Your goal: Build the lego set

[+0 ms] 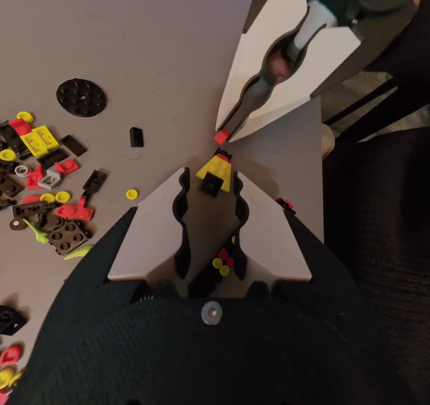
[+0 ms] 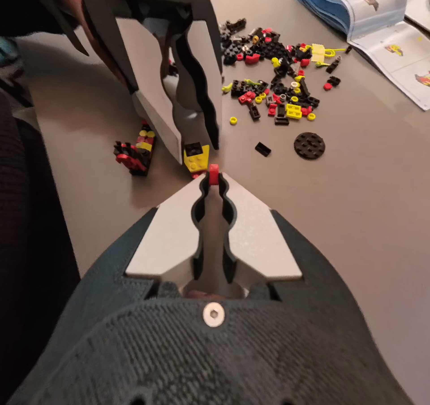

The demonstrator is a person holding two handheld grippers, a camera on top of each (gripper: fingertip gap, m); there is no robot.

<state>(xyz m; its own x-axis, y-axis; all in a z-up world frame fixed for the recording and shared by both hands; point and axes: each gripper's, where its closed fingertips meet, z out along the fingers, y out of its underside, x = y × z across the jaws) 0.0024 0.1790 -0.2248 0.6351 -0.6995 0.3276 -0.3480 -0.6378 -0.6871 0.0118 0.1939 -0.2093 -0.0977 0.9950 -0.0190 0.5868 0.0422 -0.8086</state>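
A small yellow wedge assembly (image 1: 217,172) with a black plate on top and a red and black end lies on the grey table; it also shows in the right wrist view (image 2: 196,158). My left gripper (image 1: 211,175) is open, its fingertips on either side of the assembly's near end. My right gripper (image 2: 213,176) is shut on a small red brick (image 2: 213,175) and holds it just beside the assembly's red end. In the left wrist view the right gripper (image 1: 223,135) comes in from the upper right with the red brick (image 1: 222,136) at its tip.
A pile of loose black, red and yellow pieces (image 2: 279,79) lies on the table, also at the left (image 1: 41,179). A black round plate (image 1: 81,97), a small black brick (image 1: 136,137), a partly built black-red-yellow model (image 2: 137,151) and open instruction booklets (image 2: 363,12) lie around. The table edge (image 1: 322,184) runs at the right. The black round plate (image 1: 81,97) is about equally far from each gripper, around 10 centimetres. It is also in sight in the right wrist view (image 2: 307,138).
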